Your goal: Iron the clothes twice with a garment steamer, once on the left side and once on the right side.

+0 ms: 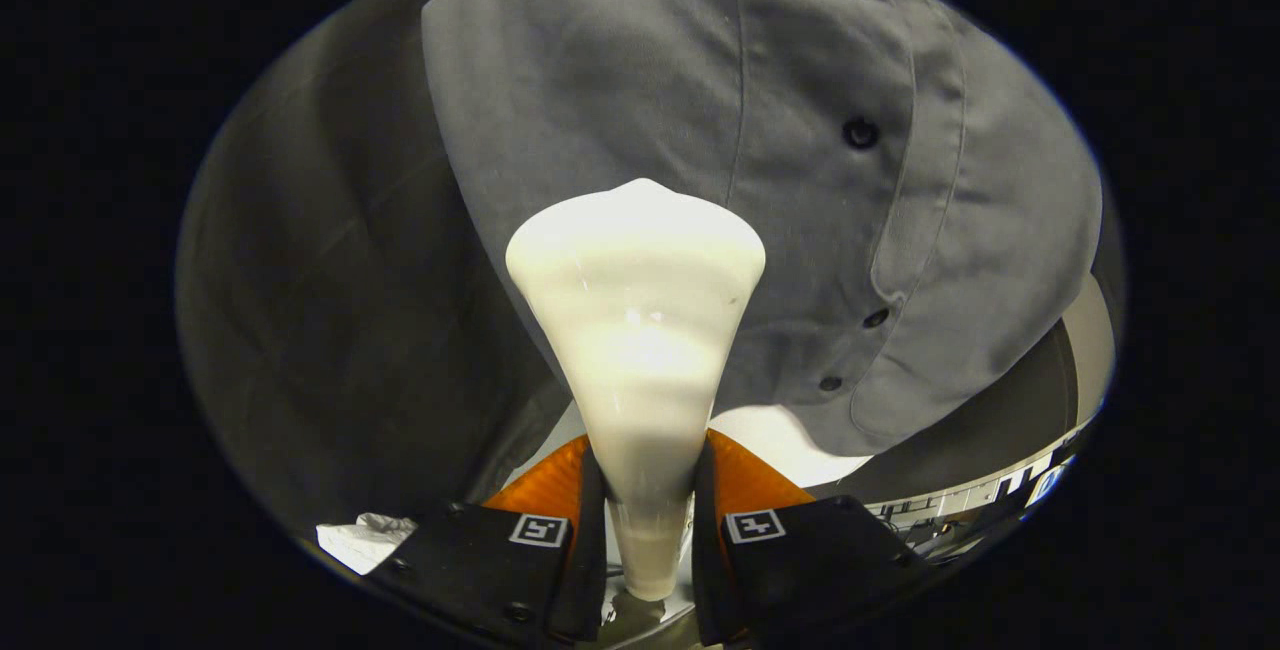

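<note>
A white garment steamer point(636, 330) stands up between my fingers, narrow at the handle and flaring to a wide head. My gripper point(648, 510) is shut on the steamer's handle, one finger pressing each side. Straight beyond the head hangs a grey button-up shirt point(620, 80). Its placket with dark buttons point(860, 133) runs down to the right of the steamer head. The head sits close against the shirt's panel left of the placket; contact itself I cannot tell.
Dark cloth point(320, 280) hangs behind and left of the shirt. A crumpled white cloth point(365, 538) lies low beside the left finger. A pale surface point(790, 440) shows under the shirt's hem, and a white rail point(1000, 485) runs off to the right.
</note>
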